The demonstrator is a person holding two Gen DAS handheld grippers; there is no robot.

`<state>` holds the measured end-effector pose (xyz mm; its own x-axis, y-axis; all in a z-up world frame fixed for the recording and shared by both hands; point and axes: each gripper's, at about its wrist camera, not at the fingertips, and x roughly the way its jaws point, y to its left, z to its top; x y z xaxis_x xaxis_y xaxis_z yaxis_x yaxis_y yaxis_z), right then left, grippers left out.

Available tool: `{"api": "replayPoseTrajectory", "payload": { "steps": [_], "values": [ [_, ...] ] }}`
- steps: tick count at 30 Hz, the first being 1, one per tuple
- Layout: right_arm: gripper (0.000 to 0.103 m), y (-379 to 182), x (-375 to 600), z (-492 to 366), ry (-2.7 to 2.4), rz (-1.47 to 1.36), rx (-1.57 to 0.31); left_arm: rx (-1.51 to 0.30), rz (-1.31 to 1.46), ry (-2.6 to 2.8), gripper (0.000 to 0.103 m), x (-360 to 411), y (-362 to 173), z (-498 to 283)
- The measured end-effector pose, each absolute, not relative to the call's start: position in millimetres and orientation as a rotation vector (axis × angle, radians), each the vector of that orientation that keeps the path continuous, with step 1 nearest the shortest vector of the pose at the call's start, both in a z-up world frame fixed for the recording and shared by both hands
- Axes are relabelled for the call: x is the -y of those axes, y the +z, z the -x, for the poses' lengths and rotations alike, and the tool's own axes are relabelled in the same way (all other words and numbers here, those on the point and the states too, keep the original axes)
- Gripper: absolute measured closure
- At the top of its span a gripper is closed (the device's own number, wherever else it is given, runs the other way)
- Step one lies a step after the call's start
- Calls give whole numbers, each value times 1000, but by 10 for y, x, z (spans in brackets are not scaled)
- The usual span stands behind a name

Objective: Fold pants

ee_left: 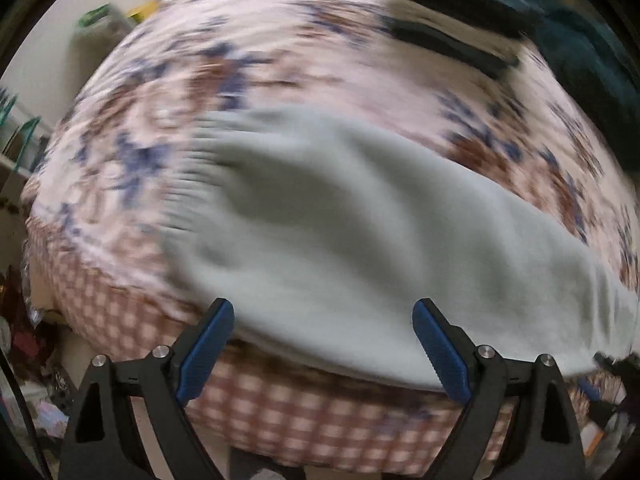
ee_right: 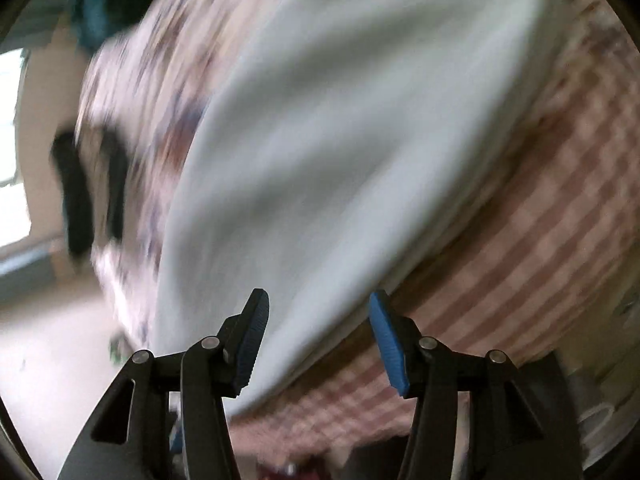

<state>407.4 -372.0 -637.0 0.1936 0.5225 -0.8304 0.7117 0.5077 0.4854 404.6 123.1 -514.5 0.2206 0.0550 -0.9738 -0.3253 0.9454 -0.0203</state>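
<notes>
The pants [ee_left: 340, 232] are seen as a plain pale grey-green, without pattern. The bedspread [ee_left: 208, 80] is coloured pale pink on top, strewn with blue and brown flowers; its side [ee_left: 320, 416] is checked in brownish pink and white. Blue ribbed pads [ee_left: 206, 348] are carried on black gripper fingers. Two black objects [ee_left: 460, 12] and a teal cloth [ee_left: 592, 72] are blurred.

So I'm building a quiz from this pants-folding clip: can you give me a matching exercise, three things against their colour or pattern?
Things:
1. pants
2. bedspread top
3. bedspread side

Colour or pattern:
A. pink-brown checks
B. plain pale grey
C. blue and brown flowers on pink

Pairs: 1-B, 2-C, 3-A
</notes>
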Motion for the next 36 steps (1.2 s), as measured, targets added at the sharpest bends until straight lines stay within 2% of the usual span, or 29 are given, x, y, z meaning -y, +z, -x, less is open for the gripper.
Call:
{"api": "replayPoseTrajectory", "payload": {
  "steps": [5,9,15,21,22,23,27,28,29,31,32,34,36],
  "values": [
    [48,-6615,2248,-3996,-73,-1184,-1571,-1358,366,269,12,-2279,-5369,-4007],
    [48,-6767,1369,-3867,-79,-1225,-1596,-1416,428,167,12,-2622,-5628,-4121],
    [48,-6837,972,-3869,-123,-1300,-1439,-1430,468,55,12,-2756,-5731,-4237],
    [49,-7033,973,-3888,-178,-1444,-1376,-1449,487,-29,12,-2703,-5886,-4488],
    [60,-7028,973,-3899,-189,-1445,-1361,-1446,489,-41,12,-2683,-5892,-4527],
    [77,-7002,971,-3915,-202,-1436,-1350,-1444,484,-46,12,-2664,-5887,-4553],
    [80,-6817,916,-3776,-207,-1461,-1303,-1392,451,-83,12,-2553,-5742,-4602],
    [80,-6740,903,-3762,-189,-1463,-1290,-1372,442,-99,16,-2526,-5709,-4614],
    [80,-6723,916,-3733,-173,-1465,-1284,-1343,426,-112,33,-2488,-5654,-4611],
    [77,-6688,958,-3728,-137,-1432,-1321,-1326,420,-145,62,-2426,-5602,-4623],
    [77,-6697,969,-3709,-138,-1426,-1339,-1315,421,-154,70,-2417,-5573,-4633],
    [77,-6759,975,-3672,-121,-1464,-1364,-1284,455,-186,81,-2416,-5484,-4659],
    [77,-6788,979,-3636,-102,-1478,-1379,-1262,476,-198,83,-2418,-5397,-4709]
  ]
}}
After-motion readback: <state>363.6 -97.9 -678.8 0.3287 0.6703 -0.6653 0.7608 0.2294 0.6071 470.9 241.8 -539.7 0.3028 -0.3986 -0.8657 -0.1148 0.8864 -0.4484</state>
